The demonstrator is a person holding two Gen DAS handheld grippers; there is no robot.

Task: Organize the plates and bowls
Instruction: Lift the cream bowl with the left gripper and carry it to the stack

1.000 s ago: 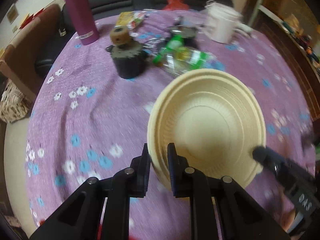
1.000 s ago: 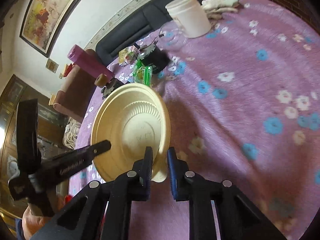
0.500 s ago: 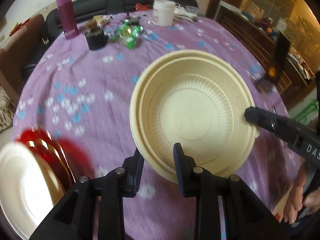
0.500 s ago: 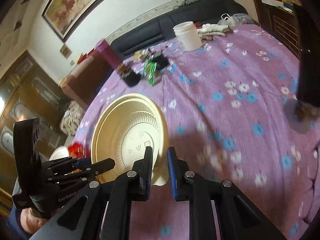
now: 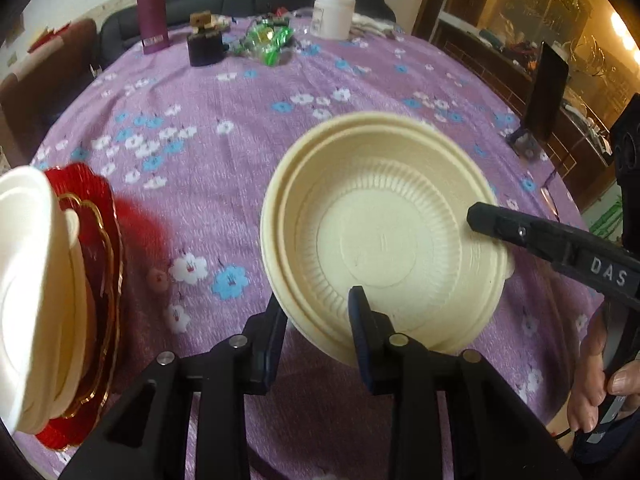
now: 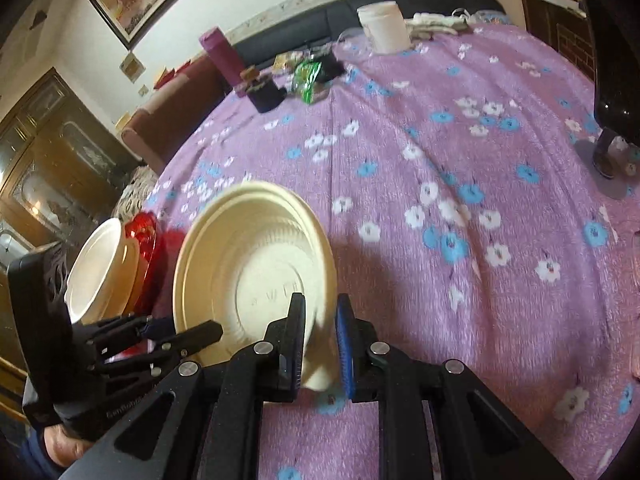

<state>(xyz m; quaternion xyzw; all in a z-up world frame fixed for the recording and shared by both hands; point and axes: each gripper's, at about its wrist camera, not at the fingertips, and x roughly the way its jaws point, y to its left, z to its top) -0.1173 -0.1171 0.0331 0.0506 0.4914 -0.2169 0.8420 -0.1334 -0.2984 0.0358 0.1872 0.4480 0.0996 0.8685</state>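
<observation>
The right tongs [image 6: 319, 344] pinch the cream bowl's [image 5: 384, 236] rim. The left tongs [image 5: 316, 316], opening, straddle its near rim without pressing. The stack of plates and bowls [image 5: 52, 292] lies left of the bowl, nearer the left tongs.

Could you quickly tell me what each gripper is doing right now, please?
Left gripper: jaws opening, cream bowls' rim between them.
Right gripper: shut on the cream bowls' rim.

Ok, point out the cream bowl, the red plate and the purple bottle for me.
cream bowl [image 5: 384, 236]: left wrist view, on its flat inner bottom.
red plate [image 5: 108, 216]: left wrist view, on its scalloped rim beside the white bowls.
purple bottle [image 5: 151, 12]: left wrist view, on the middle of its body.
</observation>
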